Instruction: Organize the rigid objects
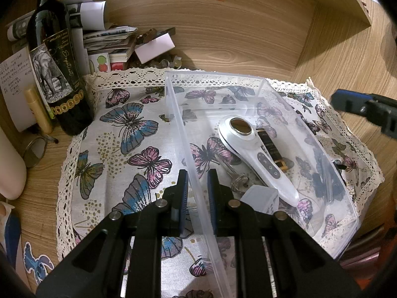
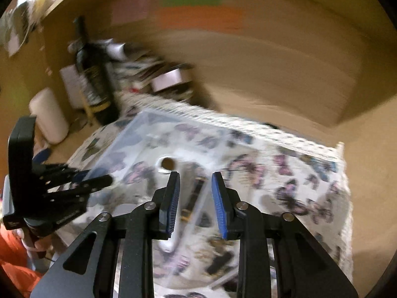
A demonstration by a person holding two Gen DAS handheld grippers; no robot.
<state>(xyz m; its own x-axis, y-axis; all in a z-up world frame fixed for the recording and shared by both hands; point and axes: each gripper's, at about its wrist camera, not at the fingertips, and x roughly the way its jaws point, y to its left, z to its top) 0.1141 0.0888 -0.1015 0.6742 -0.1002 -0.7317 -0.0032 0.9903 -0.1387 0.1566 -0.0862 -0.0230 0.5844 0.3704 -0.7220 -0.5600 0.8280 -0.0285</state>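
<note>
A clear plastic bin (image 1: pixel 215 77) stands on a butterfly cloth (image 1: pixel 129 129). Inside it lie a white handheld device with a round metal head (image 1: pixel 250 144), a dark tube with gold ends (image 1: pixel 271 149), a key ring (image 1: pixel 238 181) and a small frosted box (image 1: pixel 260 196). My left gripper (image 1: pixel 197 186) is shut on the bin's left wall, one pad on each side. My right gripper (image 2: pixel 194 181) hovers over the bin's right side, jaws slightly apart with nothing between them. That view is blurred; in it the device (image 2: pixel 167 164) and the left gripper (image 2: pixel 99 181) show.
A dark wine bottle (image 1: pixel 57 74) stands at the cloth's far left corner, with a gold tube (image 1: pixel 38 109) and a small round mirror (image 1: pixel 34 151) beside it. Stacked papers and booklets (image 1: pixel 106 42) lie behind. Wooden walls close the back and right.
</note>
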